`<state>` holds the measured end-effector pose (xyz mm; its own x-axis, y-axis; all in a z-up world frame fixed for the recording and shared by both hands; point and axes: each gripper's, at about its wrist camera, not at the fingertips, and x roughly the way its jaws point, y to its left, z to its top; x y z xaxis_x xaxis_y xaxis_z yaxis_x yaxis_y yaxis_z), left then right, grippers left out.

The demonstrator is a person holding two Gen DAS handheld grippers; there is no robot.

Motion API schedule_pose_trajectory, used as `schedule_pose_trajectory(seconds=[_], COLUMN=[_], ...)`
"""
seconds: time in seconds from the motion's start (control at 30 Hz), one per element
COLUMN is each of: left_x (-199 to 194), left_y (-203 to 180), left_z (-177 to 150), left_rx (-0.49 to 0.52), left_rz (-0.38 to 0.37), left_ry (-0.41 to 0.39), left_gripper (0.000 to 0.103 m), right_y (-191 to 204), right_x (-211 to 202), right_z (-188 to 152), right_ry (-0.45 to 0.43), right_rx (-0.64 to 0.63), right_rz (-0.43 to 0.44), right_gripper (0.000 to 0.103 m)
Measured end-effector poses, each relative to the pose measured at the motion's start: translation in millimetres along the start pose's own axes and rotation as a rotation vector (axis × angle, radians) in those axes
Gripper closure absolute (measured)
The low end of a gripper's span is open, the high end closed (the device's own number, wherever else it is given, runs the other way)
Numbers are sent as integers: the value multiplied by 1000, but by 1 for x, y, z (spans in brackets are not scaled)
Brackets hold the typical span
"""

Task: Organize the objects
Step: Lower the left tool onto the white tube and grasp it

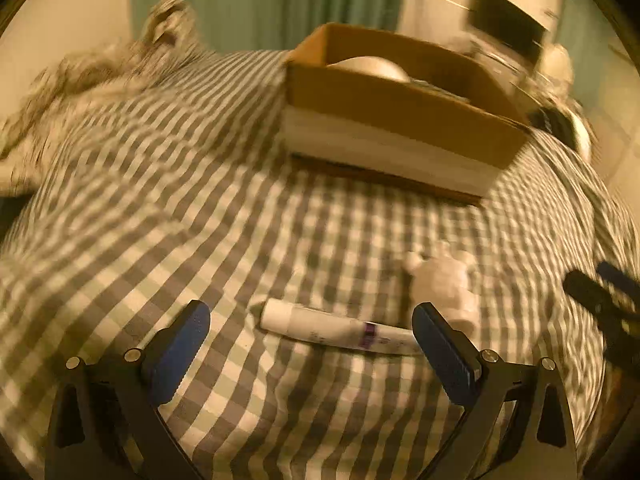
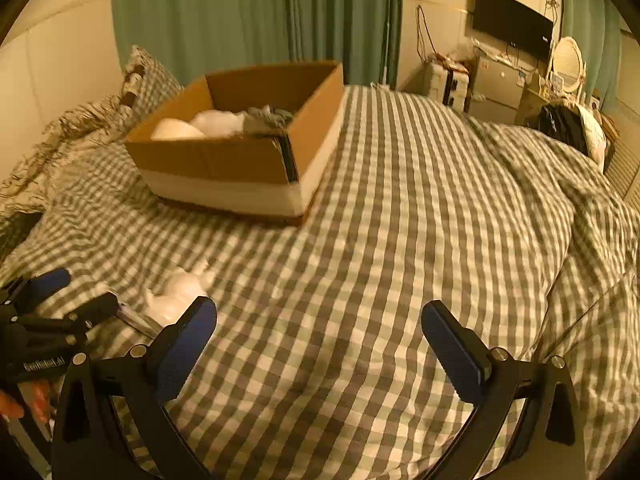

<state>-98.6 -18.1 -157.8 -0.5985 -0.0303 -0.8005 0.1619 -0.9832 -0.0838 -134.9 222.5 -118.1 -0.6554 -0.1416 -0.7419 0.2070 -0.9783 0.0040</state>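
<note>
A white tube [image 1: 336, 326] with a purple band lies on the checked bedspread [image 1: 224, 216], between the fingers of my open left gripper [image 1: 312, 320]. A small white figurine [image 1: 444, 284] lies just beyond its right end; it also shows in the right wrist view [image 2: 178, 294]. An open cardboard box [image 1: 396, 108] stands further back on the bed and holds white and grey items [image 2: 224, 122]. My right gripper [image 2: 320, 320] is open and empty over bare bedspread [image 2: 400, 200]. The left gripper shows at the left edge of the right wrist view [image 2: 72, 296].
A rumpled pillow and blanket [image 2: 80, 128] lie left of the box [image 2: 240, 152]. A folded duvet [image 2: 560, 184] is heaped on the bed's right side. Green curtains [image 2: 248, 16], a wall television [image 2: 512, 26], and cabinets [image 2: 496, 84] stand beyond the bed.
</note>
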Motion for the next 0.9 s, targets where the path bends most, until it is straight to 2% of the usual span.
schedule_pose_trajectory(seconds=[0.13,0.3,0.37,0.43,0.47,0.53,0.6,0.7,0.9], left_x=[11,36,40,41,39,35,31,23,-9], left_y=[-18,-34,-41,-47,-49,-46,-33,-19,-17], left_z=[-4,-13,-17,-22,-24,-24,-20,-18,-17], left_rx=[48,130,156,165,182,169,115,56,106], left_rz=[95,116,86,4,2,-22,-81,-151,-179], left_ry=[-9,59,83,100,90,83,87,101,22], left_gripper=[0,0,0,2,8,29,55,68,74], right_y=[1,4,4,6,7,7,7,6,14], right_x=[3,0,-2,-3,-3,-4,-5,-5,-7], right_z=[-1,0,0,0,-1,-1,-1,-1,0], right_ry=[3,-1,-7,-9,-9,-12,-15,-16,-28], right_rx=[-1,-24,-30,-37,-41,-48,-52,-48,-64], right_rz=[-8,-34,-39,-43,-44,-48,-49,-45,6], right_gripper=[0,0,0,0,0,0,0,0,0])
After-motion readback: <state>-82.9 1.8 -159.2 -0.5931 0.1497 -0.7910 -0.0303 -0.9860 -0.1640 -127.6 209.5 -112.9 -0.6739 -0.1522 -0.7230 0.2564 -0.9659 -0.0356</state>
